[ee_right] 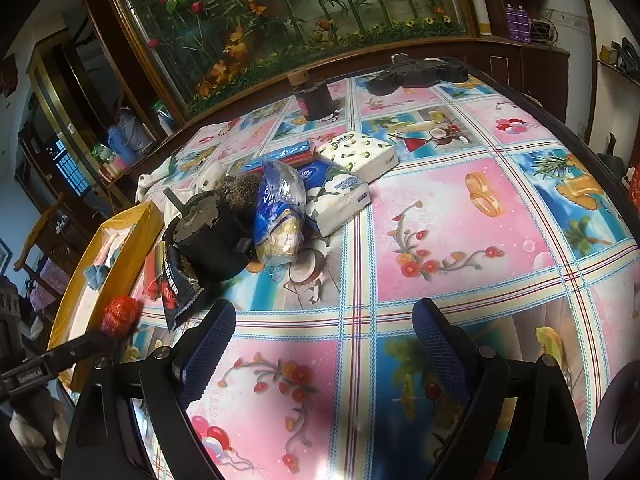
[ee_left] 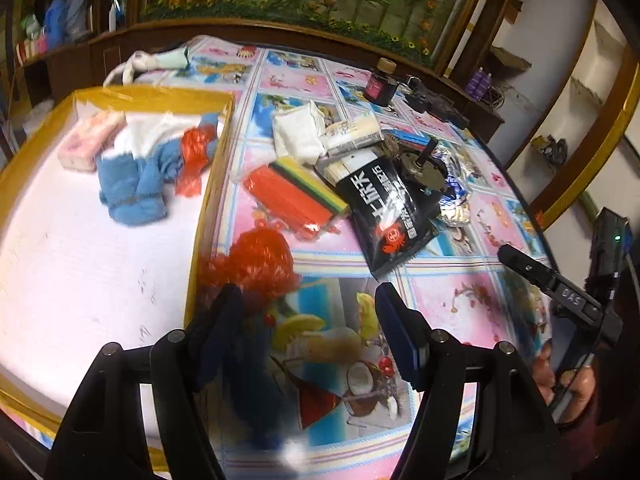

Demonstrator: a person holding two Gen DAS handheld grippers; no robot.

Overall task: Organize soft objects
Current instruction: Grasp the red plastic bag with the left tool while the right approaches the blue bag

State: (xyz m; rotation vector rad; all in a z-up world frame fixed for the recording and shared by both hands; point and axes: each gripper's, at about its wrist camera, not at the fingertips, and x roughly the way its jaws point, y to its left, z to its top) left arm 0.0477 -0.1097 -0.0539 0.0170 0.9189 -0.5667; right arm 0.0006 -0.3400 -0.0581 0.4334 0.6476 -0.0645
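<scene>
Left wrist view shows the left claw (ee_left: 308,320) spread, its jaws not pressing on the red mesh puff (ee_left: 256,264), which lies on the bench (ee_left: 460,288) touching the left finger, just beside the yellow-rimmed tray (ee_left: 208,200). Right claw (ee_right: 324,344) hangs released over bare bench. The puff looks light, squashy and springy, so I would pinch it through its bunched middle.

The red mesh puff (ee_left: 256,258) is blurred, partly hidden behind the left jaws.

Bare tablecloth (ee_right: 460,240) open on the right, clutter pile (ee_right: 256,216) mid-table, yellow-rimmed tray (ee_left: 212,184) wall on the left
</scene>
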